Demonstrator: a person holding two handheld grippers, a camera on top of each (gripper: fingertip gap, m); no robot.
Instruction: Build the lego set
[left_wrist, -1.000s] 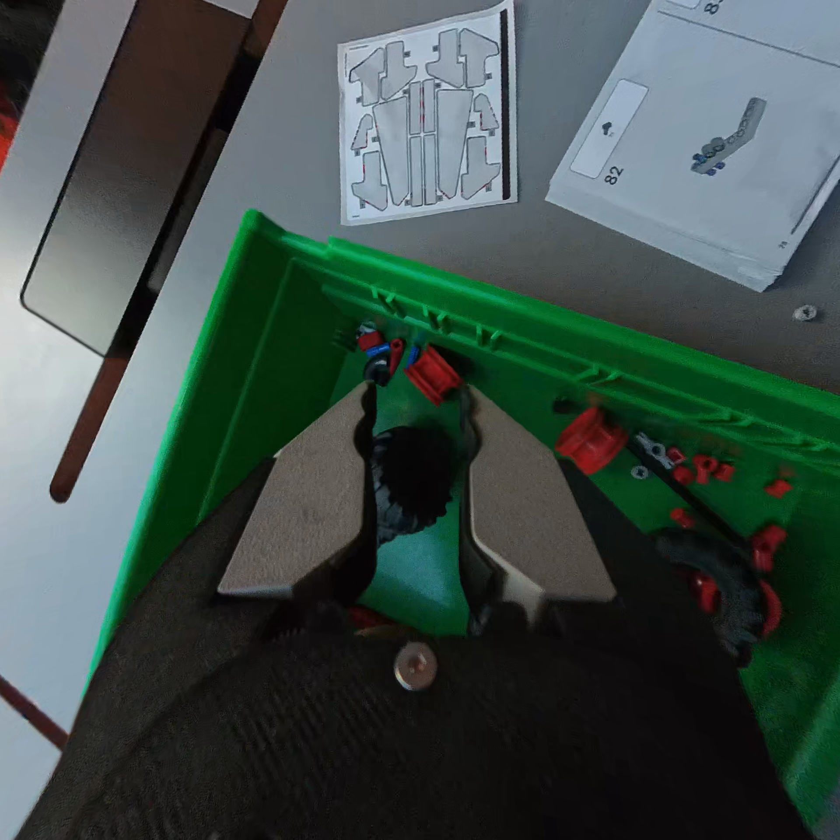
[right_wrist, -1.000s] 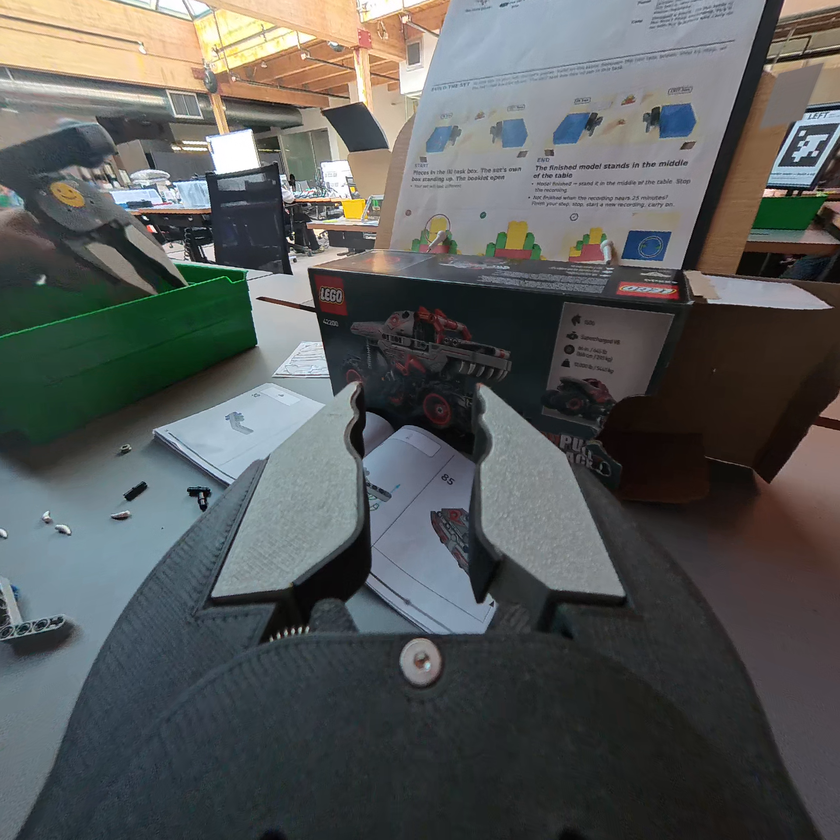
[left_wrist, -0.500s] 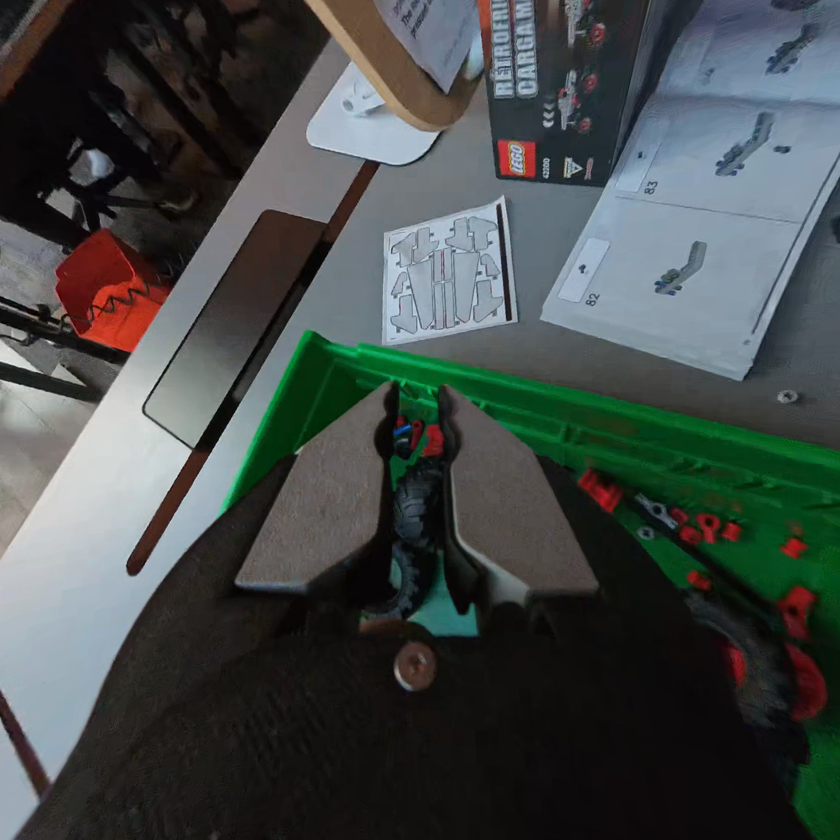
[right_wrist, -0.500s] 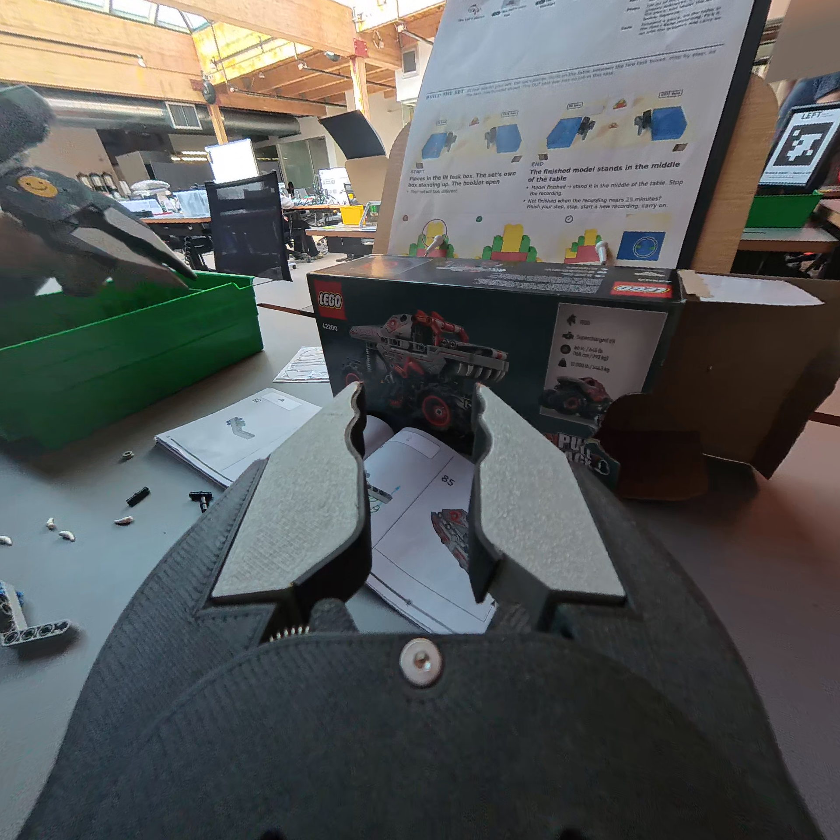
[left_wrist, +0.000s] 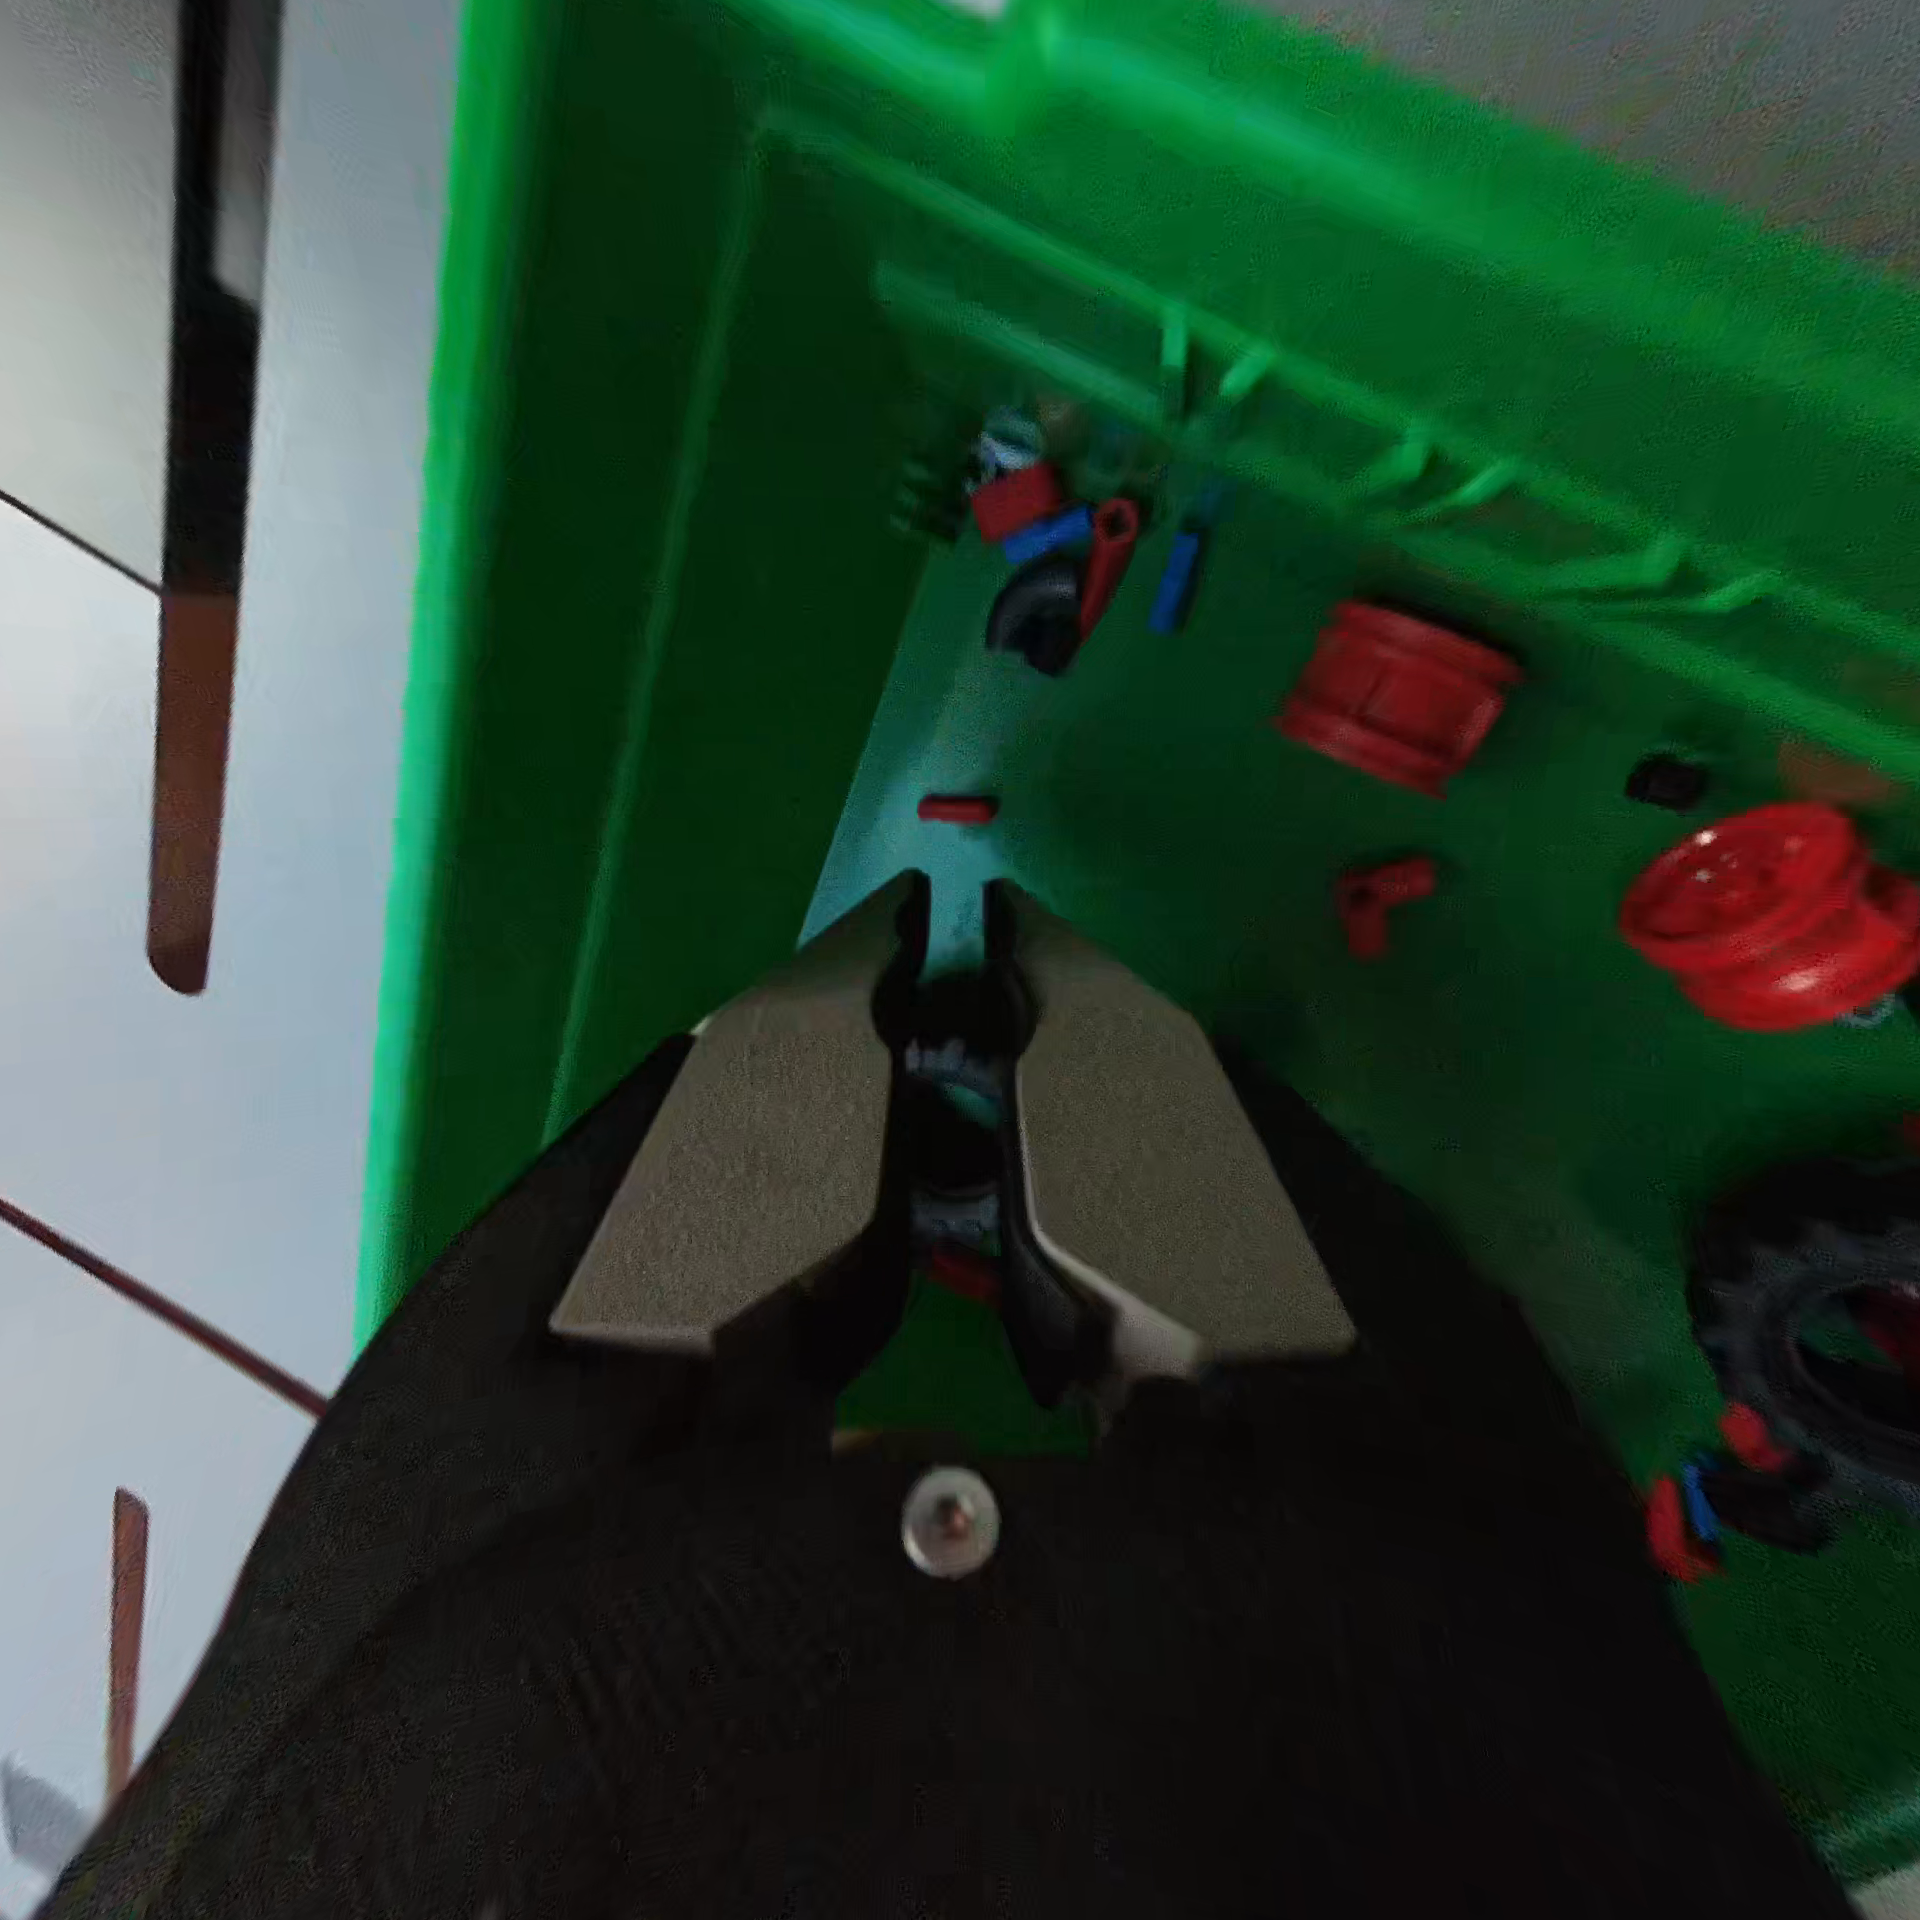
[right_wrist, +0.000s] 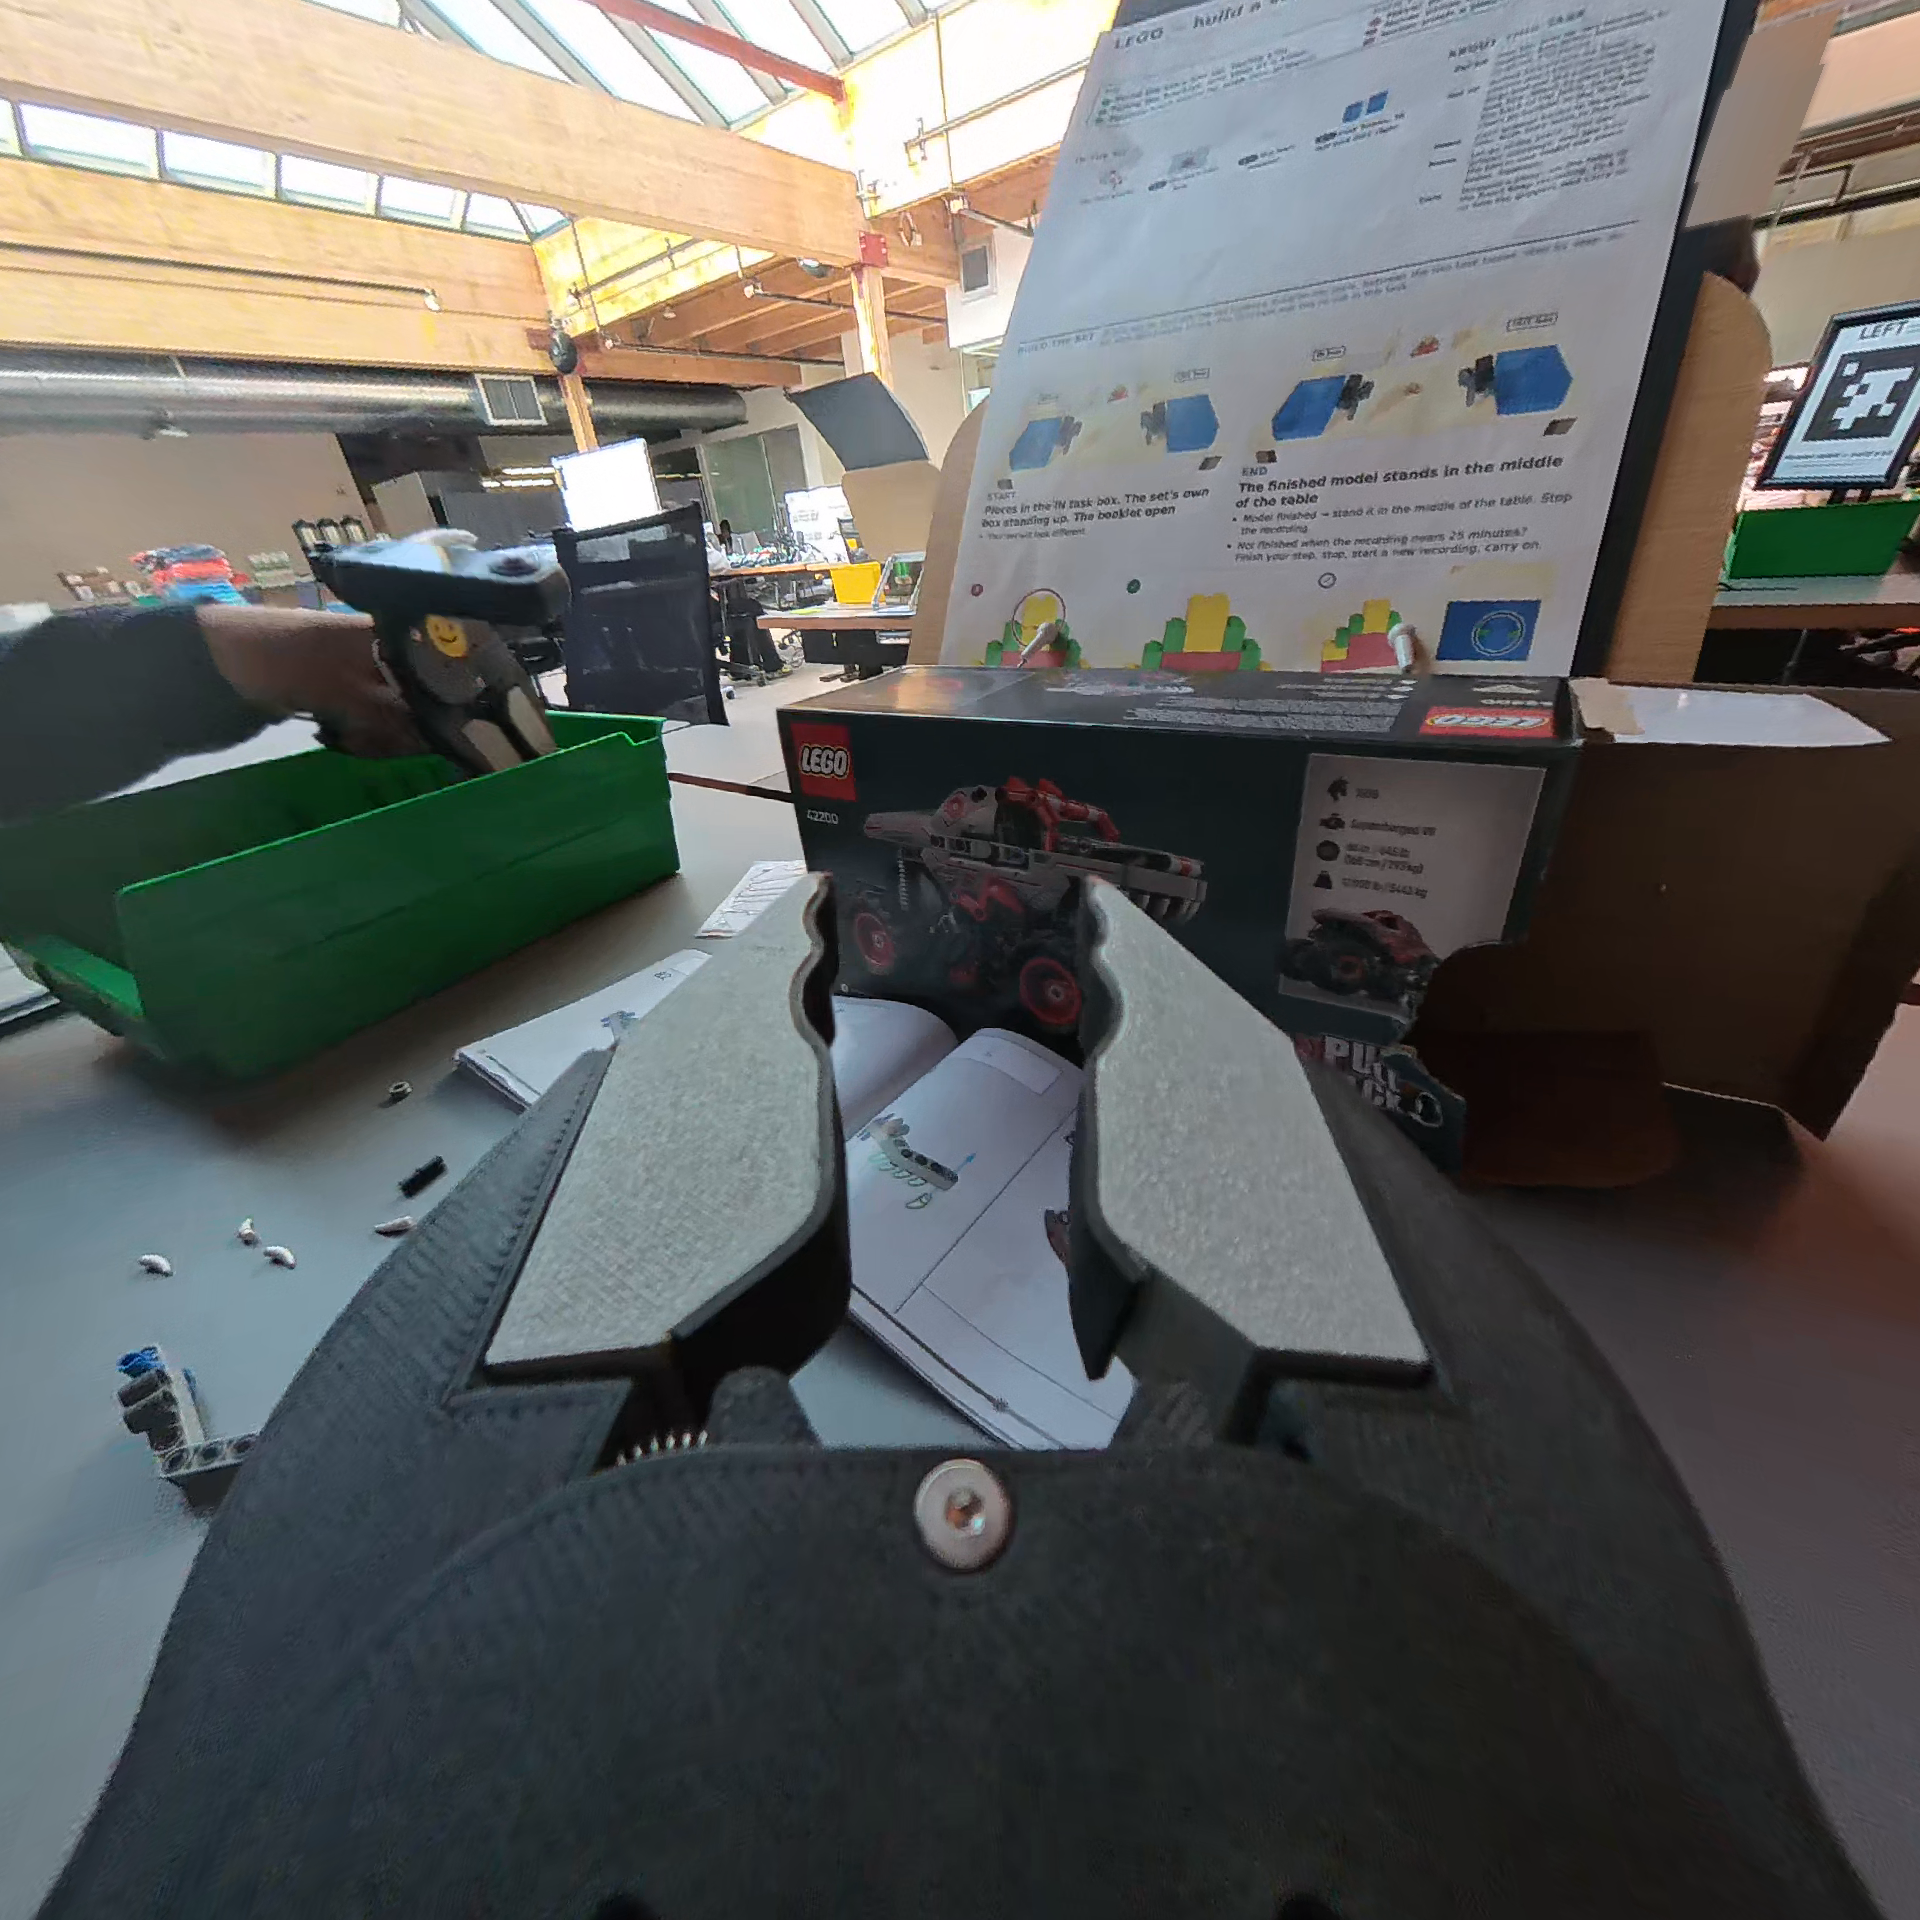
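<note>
In the left wrist view my left gripper (left_wrist: 954, 894) points down into the green bin (left_wrist: 623, 520), near its left wall. Its fingers are almost together and pinch a black tire (left_wrist: 951, 1039) between them. Loose parts lie on the bin floor: two red wheel hubs (left_wrist: 1397, 691) (left_wrist: 1782, 914), another black tire (left_wrist: 1829, 1320), and small red and blue pieces (left_wrist: 1070, 540) in the far corner. In the right wrist view my right gripper (right_wrist: 956, 914) is open and empty. It hovers over the open instruction booklet (right_wrist: 966, 1174). The left gripper (right_wrist: 499, 727) shows there inside the bin (right_wrist: 395, 894).
The set's box (right_wrist: 1174, 831) stands behind the booklet, with an instruction board (right_wrist: 1330, 343) and cardboard (right_wrist: 1714, 914) behind it. Small loose pieces (right_wrist: 421, 1174) and a grey beam assembly (right_wrist: 171, 1423) lie on the grey table left of my right gripper. A sticker sheet (right_wrist: 748, 899) lies by the bin.
My left gripper closed on the black tire, then swung and tilted lower toward the bin's left wall. My right gripper stayed open over the booklet and hardly moved.
</note>
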